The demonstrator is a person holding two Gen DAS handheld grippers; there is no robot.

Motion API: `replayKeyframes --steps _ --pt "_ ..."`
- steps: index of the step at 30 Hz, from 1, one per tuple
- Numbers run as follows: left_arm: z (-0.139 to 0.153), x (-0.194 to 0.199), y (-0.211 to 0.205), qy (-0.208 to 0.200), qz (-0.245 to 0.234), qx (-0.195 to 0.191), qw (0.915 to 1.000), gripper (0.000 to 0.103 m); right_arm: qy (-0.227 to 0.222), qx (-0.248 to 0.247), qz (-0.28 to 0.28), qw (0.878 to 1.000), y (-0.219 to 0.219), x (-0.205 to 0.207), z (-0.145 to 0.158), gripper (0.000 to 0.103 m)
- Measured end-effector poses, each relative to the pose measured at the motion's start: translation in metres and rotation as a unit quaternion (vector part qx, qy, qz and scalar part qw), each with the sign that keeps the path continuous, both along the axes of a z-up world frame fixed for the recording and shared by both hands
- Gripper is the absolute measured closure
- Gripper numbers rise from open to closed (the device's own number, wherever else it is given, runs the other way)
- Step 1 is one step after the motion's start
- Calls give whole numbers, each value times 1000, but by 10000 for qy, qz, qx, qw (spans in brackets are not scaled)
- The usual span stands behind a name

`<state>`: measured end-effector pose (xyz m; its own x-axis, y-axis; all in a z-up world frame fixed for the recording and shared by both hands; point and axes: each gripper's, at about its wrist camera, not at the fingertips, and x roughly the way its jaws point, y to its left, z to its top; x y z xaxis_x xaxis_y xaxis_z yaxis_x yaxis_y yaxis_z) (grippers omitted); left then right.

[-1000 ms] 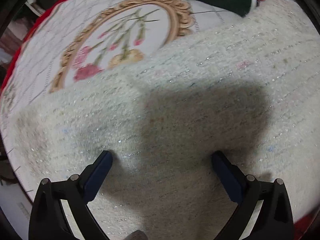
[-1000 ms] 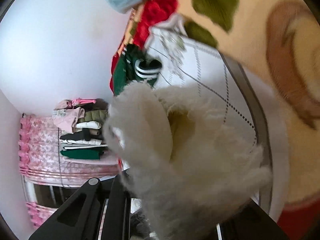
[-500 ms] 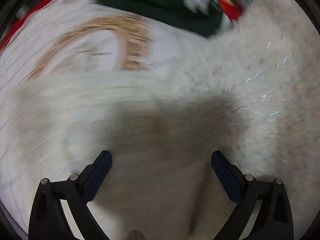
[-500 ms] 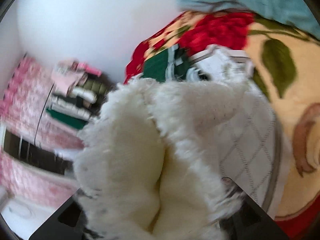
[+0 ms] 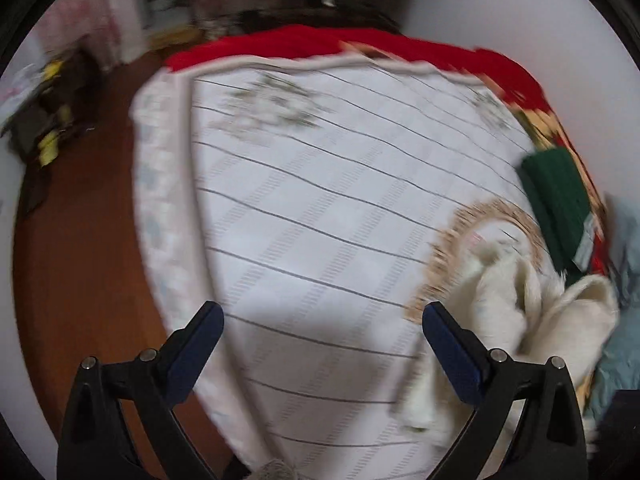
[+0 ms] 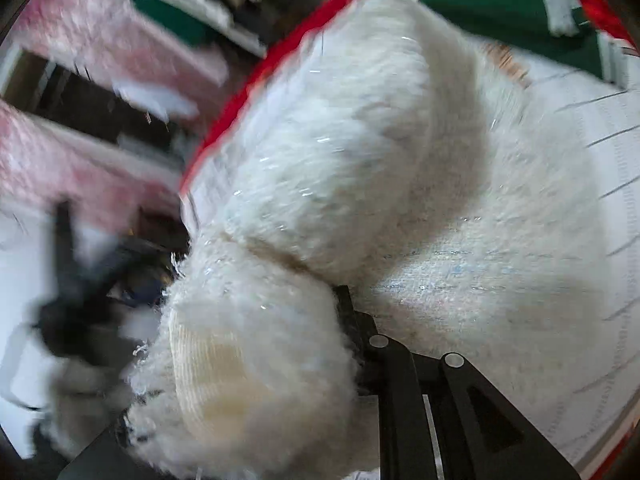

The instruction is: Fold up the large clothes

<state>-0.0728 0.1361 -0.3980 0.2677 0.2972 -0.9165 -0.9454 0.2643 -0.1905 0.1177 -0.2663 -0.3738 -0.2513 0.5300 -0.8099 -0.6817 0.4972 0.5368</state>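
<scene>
You are carrying a fold across: your right gripper (image 6: 248, 396), jaws opening, is pinching the fluffy white sweater (image 6: 360, 168) bunched over the quilted bedspread (image 5: 320, 208), your left gripper (image 5: 320, 320) is hanging open and empty, so next lay it flat.

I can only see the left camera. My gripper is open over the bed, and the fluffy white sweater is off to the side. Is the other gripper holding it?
Observer: Yes. The right gripper has the sweater bunched between its fingers, though its jaws are opening.
Operator: Is all of it in the air?
Observer: No, part seems to lie on the bedspread.
Operator: Any clothes folded already?
Observer: A blurry pile of folded clothes sits beyond the bed.
</scene>
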Motion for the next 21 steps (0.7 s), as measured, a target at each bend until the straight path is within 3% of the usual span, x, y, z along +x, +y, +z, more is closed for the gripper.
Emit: replayKeyframes --steps 3,6,7,8,10,13,16,19,21 --pt "1 -26 10 111 140 112 9998 2 -90 -629 395 9972 34 -24 -28 81" --pt "15 -31 3 161 68 287 9994 2 -114 -751 524 9957 43 -27 -21 77" --pt "21 -32 2 154 6 332 9993 2 -42 -667 548 9963 38 -25 -12 67" --pt "29 -30 -1 94 -61 381 9992 2 54 -535 630 9966 34 -23 -4 39" --pt "42 -26 -2 -70 -147 454 9988 2 203 -380 801 9959 26 -18 8 0" --pt "66 -9 -11 -238 -363 605 9972 2 260 -337 837 9956 11 -12 25 0" --pt "77 20 -19 -324 -713 641 9949 2 486 -370 351 9975 -17 19 40 0" --pt "67 61 -32 -201 -1161 588 9913 2 246 -642 -431 9967 -48 49 45 1" --pt "46 95 -39 -31 -1459 526 9879 2 -1 -945 -889 9915 -64 70 41 4"
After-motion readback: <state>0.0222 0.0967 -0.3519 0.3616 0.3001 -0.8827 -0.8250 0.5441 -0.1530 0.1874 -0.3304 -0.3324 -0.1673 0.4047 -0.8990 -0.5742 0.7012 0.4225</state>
